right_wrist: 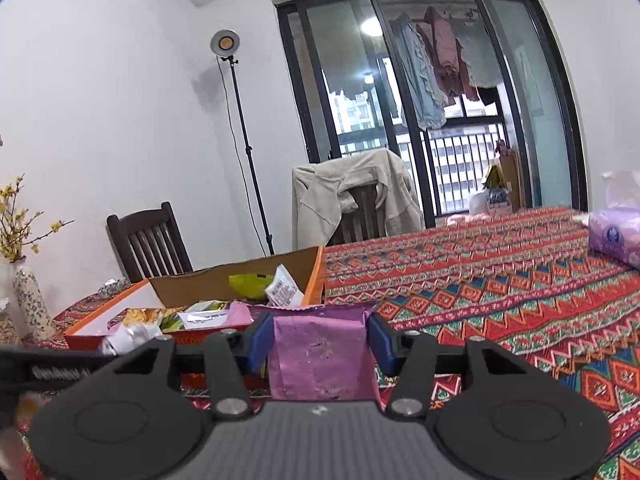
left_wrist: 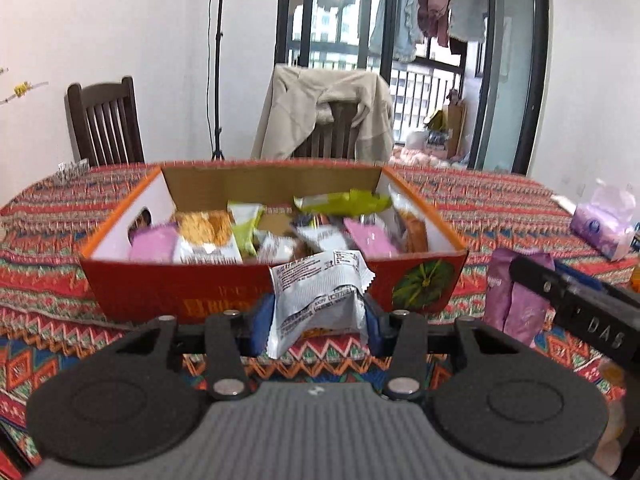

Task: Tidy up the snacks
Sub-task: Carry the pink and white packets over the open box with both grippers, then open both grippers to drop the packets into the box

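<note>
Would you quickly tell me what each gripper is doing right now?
Left gripper: shut on the white snack packet, just in front of the red box.
Right gripper: shut on the purple snack packet.

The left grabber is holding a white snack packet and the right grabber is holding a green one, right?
Not quite. The left gripper does hold the white snack packet, but the right gripper holds a purple packet, not green. The right wrist view shows it.
</note>
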The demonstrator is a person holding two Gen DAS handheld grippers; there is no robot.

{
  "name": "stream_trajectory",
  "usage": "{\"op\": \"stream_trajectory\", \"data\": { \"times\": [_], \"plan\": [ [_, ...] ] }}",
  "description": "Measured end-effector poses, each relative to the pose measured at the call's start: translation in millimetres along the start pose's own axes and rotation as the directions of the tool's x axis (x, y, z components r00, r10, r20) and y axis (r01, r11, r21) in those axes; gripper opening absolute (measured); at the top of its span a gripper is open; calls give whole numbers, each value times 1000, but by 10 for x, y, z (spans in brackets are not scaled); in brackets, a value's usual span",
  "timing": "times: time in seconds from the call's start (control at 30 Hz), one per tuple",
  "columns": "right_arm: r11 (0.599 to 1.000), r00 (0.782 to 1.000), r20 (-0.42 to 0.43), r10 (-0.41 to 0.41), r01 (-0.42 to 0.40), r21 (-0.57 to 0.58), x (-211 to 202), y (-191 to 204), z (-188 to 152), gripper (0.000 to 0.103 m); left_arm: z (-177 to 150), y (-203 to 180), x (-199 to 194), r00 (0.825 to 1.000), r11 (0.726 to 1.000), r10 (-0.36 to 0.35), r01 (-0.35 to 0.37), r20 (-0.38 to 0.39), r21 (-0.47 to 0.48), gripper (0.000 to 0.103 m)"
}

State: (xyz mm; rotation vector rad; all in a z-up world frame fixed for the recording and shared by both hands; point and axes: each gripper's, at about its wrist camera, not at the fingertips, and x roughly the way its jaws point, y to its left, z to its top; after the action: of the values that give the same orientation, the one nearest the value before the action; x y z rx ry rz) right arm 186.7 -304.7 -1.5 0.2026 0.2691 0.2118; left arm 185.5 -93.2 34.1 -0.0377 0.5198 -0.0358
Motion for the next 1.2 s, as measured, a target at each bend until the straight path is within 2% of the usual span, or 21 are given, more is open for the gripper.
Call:
{"op": "stream_trajectory", "data": {
  "times": [0.33,0.67,0.97,1.2],
  "plan": [
    [995,997,62,40,-34,-94,15,302,346,51,327,206,-89,994,1000,5,-2,106,-28,46],
    [988,994,79,79,-68,-136,422,656,606,51,618,513,46,984,994,56,-40,170,-97,46],
    [991,993,82,83,-73,-115,868,827,721,51,729,753,365,976,984,108,-78,189,-158,46],
    [994,994,70,80,-75,-73,1191,829,657,51,620,870,656,973,982,145,-119,178,-149,46]
  ]
}}
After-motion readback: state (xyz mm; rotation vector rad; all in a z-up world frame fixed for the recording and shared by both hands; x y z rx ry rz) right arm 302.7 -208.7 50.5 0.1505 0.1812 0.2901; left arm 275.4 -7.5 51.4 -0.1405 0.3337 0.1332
